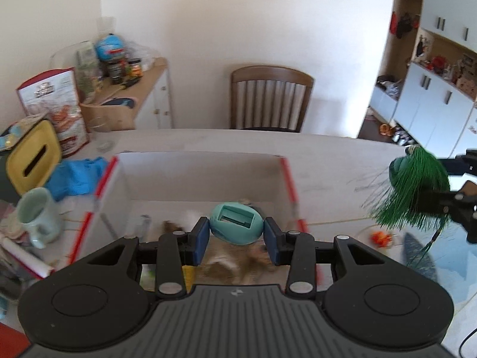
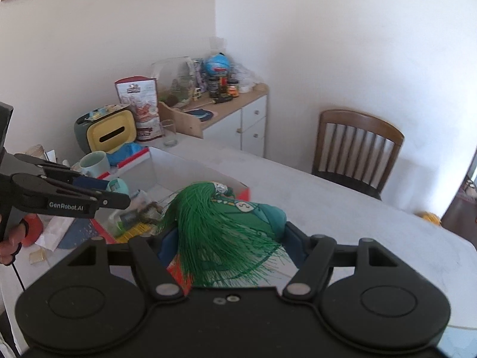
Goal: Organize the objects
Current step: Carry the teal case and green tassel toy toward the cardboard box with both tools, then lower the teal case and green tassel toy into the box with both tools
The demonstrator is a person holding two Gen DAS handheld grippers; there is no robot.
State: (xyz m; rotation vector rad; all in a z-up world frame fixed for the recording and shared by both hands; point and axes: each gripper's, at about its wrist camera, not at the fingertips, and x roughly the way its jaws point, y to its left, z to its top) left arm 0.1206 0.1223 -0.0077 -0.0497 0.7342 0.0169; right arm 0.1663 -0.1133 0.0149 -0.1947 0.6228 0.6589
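Note:
My left gripper (image 1: 236, 232) is shut on a teal egg-shaped case (image 1: 235, 223) and holds it above a white box with red edges (image 1: 190, 176) that has several small items inside. It also shows in the right wrist view (image 2: 119, 192) over the same box (image 2: 167, 167). My right gripper (image 2: 229, 238) is shut on a green pouch with a long green tassel (image 2: 220, 232), held above the box's right corner. In the left wrist view the tassel pouch (image 1: 417, 191) hangs at the right, outside the box.
A pale green mug (image 1: 37, 217), blue cloth (image 1: 76, 176), yellow-lidded tissue box (image 1: 32, 155) and a snack bag (image 1: 53, 107) crowd the table's left. A wooden chair (image 1: 269, 101) stands behind the table. A cluttered sideboard (image 2: 226, 104) stands against the wall.

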